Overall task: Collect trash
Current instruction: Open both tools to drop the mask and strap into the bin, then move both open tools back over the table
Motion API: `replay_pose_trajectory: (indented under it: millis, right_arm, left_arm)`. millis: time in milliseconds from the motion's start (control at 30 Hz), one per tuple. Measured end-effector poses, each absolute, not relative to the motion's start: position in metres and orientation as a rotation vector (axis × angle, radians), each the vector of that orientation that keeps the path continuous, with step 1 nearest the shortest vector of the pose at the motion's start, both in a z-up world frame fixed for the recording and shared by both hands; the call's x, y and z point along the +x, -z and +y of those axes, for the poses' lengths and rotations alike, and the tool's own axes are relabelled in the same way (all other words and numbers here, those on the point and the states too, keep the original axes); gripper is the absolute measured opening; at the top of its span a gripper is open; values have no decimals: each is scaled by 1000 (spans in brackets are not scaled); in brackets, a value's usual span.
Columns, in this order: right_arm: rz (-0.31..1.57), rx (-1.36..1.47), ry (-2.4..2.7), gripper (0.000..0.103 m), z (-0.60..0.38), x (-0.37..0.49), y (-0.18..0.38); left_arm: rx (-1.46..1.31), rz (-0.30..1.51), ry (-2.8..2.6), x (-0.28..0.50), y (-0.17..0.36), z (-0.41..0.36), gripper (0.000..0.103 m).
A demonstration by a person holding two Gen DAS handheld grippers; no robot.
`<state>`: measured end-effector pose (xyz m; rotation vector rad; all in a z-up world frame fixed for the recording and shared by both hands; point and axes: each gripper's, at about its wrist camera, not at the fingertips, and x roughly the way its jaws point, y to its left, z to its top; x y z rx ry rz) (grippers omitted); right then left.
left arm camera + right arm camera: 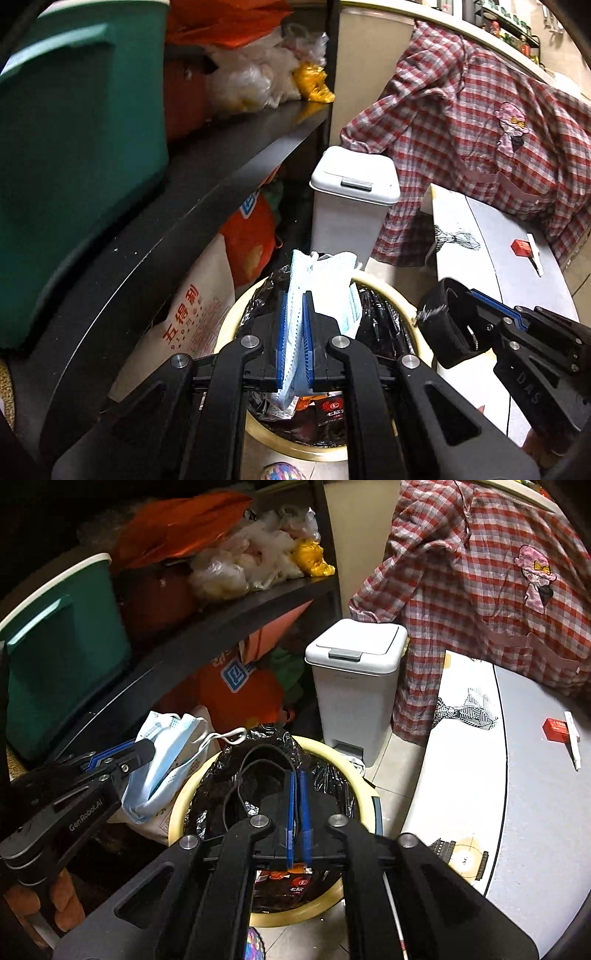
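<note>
The left gripper (pixel 295 314) is clamped on a crumpled pale-blue face mask (pixel 321 280), whose folds rise out between the two blue-padded fingers (pixel 282 332). In the right wrist view the same gripper (pixel 147 751) sits at the left, with the mask (pixel 166 753) bulging from it and a white ear loop trailing toward the bin. The right gripper (pixel 297 797) is closed on a black strap-like band (pixel 258 771) that loops up in front of its fingers; from the left wrist view this gripper (pixel 476 314) appears at the right with the black band (pixel 447 325) curled around its tip.

Both grippers hang just above a round cream-rimmed trash bin (pixel 380 291) lined with a black plastic bag (pixel 332 779). Wrappers with red print lie inside the bin (pixel 291 880).

Left of the bin a white sack with red lettering (pixel 192 317) leans against a dark shelf (pixel 207 162). Right of the bin is a white table (pixel 517 794) with a small red box (pixel 556 729) and a white stick (pixel 572 738) near its far edge.

Behind the bin stands a white lidded bin (pixel 354 686). A red plaid shirt (pixel 480 576) hangs over the counter beside it. On the shelf sit a green tub (pixel 74 147), clear plastic bags (pixel 251 77) and a yellow bag (pixel 312 83).
</note>
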<state>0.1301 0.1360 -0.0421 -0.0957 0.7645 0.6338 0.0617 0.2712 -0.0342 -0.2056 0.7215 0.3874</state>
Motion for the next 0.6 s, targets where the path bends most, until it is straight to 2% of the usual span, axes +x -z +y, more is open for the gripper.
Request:
replay_pose_trajectory:
  millis: [67,133,200,300,600]
  right_arm:
    - [783,-95,-634,13,139,135,45]
    - [787,-83,-626,34,139,138,46]
    - [776,-63,-623,38,138,139,44]
    - [762,-44,-619,45,134,140,42]
    - [761,-37,-658,46,132,140,39]
  left_arm:
    - [-202,728,-419,63,36,274,19]
    - [-195,729,-454,64,36,275,68]
    - [-190,703,-492,61,33,275,79]
    - [-201,689,-496,59,30,276,87]
    - [-192,671,-490,57,25,271,88]
